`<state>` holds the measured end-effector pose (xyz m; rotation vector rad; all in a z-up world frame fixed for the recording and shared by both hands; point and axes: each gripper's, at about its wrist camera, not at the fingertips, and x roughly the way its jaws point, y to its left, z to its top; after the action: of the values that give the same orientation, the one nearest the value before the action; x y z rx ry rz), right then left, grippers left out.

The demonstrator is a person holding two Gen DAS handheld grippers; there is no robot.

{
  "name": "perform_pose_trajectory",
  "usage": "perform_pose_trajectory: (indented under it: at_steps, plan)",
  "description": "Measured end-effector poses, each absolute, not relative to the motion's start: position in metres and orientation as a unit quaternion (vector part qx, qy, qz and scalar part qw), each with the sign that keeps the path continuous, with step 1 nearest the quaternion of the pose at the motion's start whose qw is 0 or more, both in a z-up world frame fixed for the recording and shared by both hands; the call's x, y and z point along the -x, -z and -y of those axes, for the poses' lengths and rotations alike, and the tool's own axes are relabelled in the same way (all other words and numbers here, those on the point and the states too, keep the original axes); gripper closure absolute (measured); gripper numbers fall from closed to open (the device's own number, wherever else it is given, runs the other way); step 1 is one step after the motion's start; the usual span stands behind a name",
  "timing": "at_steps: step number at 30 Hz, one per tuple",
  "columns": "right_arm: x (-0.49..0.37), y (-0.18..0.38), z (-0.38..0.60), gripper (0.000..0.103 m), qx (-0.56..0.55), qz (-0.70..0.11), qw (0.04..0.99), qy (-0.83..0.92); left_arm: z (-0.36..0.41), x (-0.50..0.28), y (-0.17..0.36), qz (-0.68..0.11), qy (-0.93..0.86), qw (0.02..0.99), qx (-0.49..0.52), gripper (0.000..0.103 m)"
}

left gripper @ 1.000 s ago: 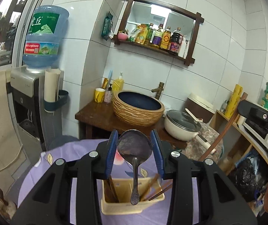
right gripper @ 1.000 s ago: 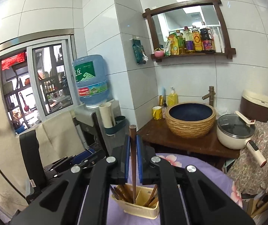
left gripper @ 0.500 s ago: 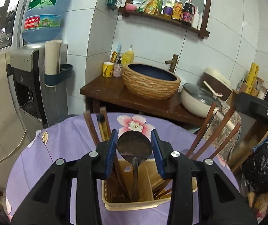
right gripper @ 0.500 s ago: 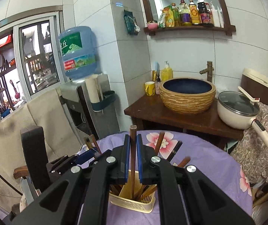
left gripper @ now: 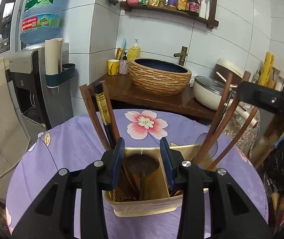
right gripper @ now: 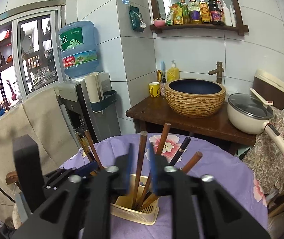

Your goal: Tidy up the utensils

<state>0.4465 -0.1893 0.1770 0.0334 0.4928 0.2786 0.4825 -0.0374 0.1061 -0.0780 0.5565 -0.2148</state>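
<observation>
White-tiled kitchen corner.
A window [right gripper: 20, 59] at left, water dispenser [right gripper: 86, 107] beside it, wooden shelf [right gripper: 197, 26] above a dark side table [right gripper: 181, 117].

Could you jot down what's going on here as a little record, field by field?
Setting: round table with purple floral cloth
Container: beige utensil holder, divided into compartments
Left gripper: open, a dark spoon standing in the holder between its fingers
Right gripper: open around an upright brown chopstick resting in the holder
Other contents: more chopsticks leaning in the holder
</observation>
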Motion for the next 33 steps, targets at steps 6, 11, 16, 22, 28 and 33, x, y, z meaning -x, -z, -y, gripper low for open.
perform_pose_trajectory:
  at_steps: [6,11,16,22,28,33]
  plan:
    - [-0.417,-0.194,0.204,0.046,-0.028,-0.191,0.972,-0.131,0.030,-0.450,-0.127,-0.238,0.095,0.966,0.028,0.035]
    - [-0.351,-0.195,0.216,0.013,-0.019,-0.136,0.984,-0.118,0.013,-0.381,-0.133,-0.185,0.063,0.981,-0.001,0.010]
    - [-0.254,-0.160,0.216,0.005,0.014,-0.087,0.990,-0.108,-0.009,-0.288,-0.121,-0.139,0.052,0.989,-0.027,0.005]
    - [-0.149,-0.090,0.213,0.005,0.015,-0.091,0.991,-0.097,-0.029,-0.176,-0.072,-0.136,0.043,0.990,0.008,0.005]
    - [-0.060,-0.045,0.205,0.005,0.035,-0.087,0.993,-0.071,-0.026,-0.100,-0.031,-0.141,0.020,0.990,0.013,0.005]
    - [-0.011,-0.031,0.211,0.005,0.000,-0.088,0.994,-0.066,-0.021,-0.053,-0.018,-0.136,0.026,0.990,0.011,0.005]
